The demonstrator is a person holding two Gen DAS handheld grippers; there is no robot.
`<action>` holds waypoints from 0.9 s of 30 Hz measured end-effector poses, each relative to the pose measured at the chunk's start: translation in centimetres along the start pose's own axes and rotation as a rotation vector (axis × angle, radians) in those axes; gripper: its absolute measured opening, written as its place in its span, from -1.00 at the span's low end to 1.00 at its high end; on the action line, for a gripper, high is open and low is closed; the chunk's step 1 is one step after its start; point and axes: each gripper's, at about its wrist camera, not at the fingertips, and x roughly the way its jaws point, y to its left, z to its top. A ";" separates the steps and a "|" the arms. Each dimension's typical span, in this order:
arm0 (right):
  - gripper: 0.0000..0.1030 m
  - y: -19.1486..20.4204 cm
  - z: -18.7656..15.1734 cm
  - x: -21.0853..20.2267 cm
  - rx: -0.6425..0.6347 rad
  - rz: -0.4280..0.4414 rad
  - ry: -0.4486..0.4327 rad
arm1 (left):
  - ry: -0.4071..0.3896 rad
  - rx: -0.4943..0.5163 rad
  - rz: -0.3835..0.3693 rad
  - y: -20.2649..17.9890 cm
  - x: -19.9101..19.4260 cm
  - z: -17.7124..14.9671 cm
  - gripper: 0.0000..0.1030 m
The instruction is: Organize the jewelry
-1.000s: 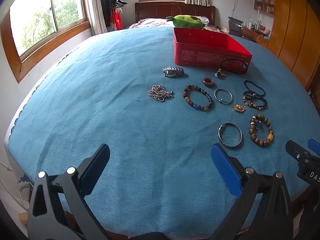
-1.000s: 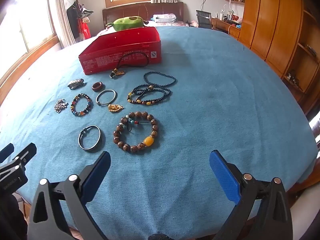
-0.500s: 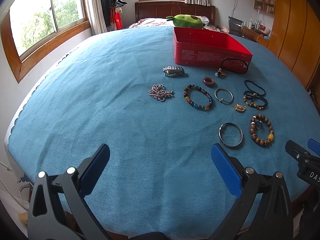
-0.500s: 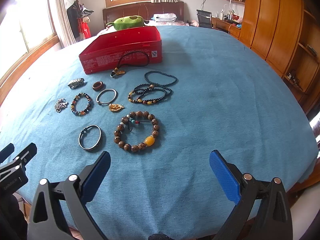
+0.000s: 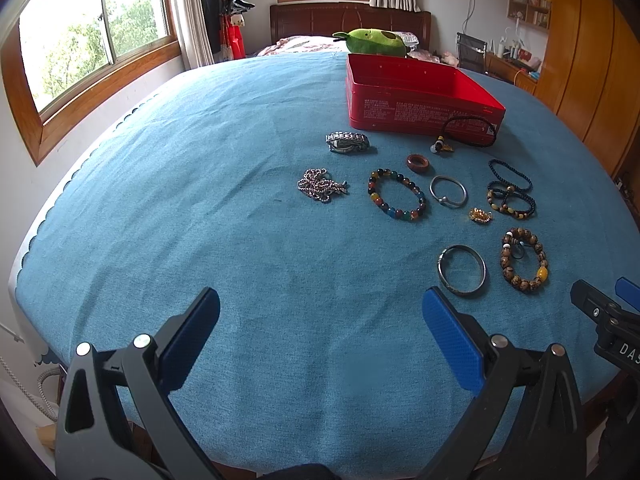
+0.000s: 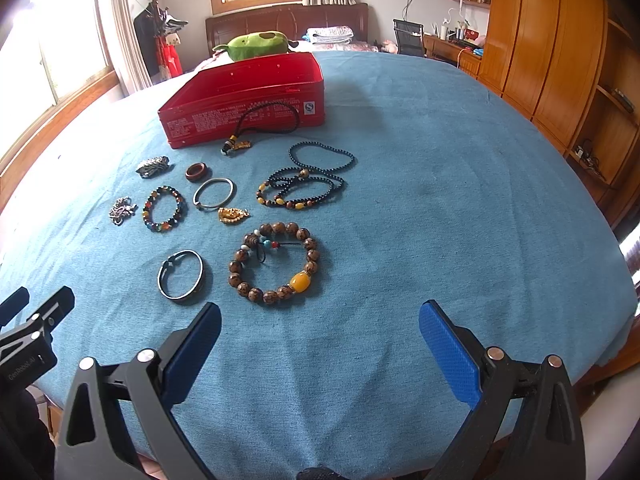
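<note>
Several jewelry pieces lie on a blue tablecloth in front of an open red tin box. Nearest my right gripper is a brown wooden bead bracelet with an amber bead, and a dark metal bangle. Farther off lie a multicolour bead bracelet, a silver bangle, a chain, a watch, a brown ring, black bead strands and a black cord leaning on the box. My left gripper is open and empty, as is the right.
A green plush toy lies behind the box. Wooden wardrobes stand at the right, windows at the left. The table's front edge is just below both grippers.
Both grippers have edged slightly forward toward the jewelry; the pieces appear a little nearer. Nothing was taken hold of.
</note>
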 end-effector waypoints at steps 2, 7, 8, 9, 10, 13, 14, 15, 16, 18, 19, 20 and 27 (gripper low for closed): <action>0.93 0.3 -0.1 0.1 0.000 0.000 0.000 | 0.001 -0.001 0.000 0.0 0.0 0.0 0.95; 0.93 0.3 -0.1 0.1 0.000 0.001 0.001 | 0.001 -0.001 0.000 0.0 0.0 0.0 0.95; 0.93 0.3 0.0 0.0 0.000 0.000 0.000 | 0.001 0.000 0.000 0.0 0.0 0.0 0.95; 0.93 0.3 -0.1 0.0 0.000 0.000 0.000 | 0.001 0.000 0.000 0.0 0.0 0.0 0.95; 0.93 0.3 -0.1 0.0 0.000 0.000 0.000 | 0.001 0.000 0.000 0.0 0.0 0.0 0.95; 0.93 0.3 0.0 0.0 0.000 0.001 0.000 | 0.000 0.000 0.000 0.0 0.0 0.0 0.95; 0.93 0.3 0.0 0.1 0.000 0.001 0.000 | 0.001 0.000 0.000 0.0 0.0 0.0 0.95; 0.93 0.2 0.0 0.1 0.000 0.002 0.000 | 0.001 0.000 0.000 0.0 0.0 0.0 0.95; 0.93 0.1 0.0 0.1 0.000 0.002 0.000 | 0.001 0.000 0.000 0.0 0.0 0.0 0.95; 0.93 0.1 0.0 0.1 0.000 0.002 0.000 | 0.001 0.000 0.001 0.0 0.0 0.0 0.95; 0.93 0.2 0.0 0.2 -0.001 0.003 0.001 | 0.001 0.000 0.001 0.0 0.0 0.0 0.95; 0.93 0.3 0.0 0.2 -0.001 0.003 0.000 | 0.001 0.000 0.001 0.0 0.0 0.0 0.95; 0.93 0.4 0.3 0.1 -0.001 0.007 -0.003 | 0.000 0.001 0.001 0.0 0.0 0.0 0.95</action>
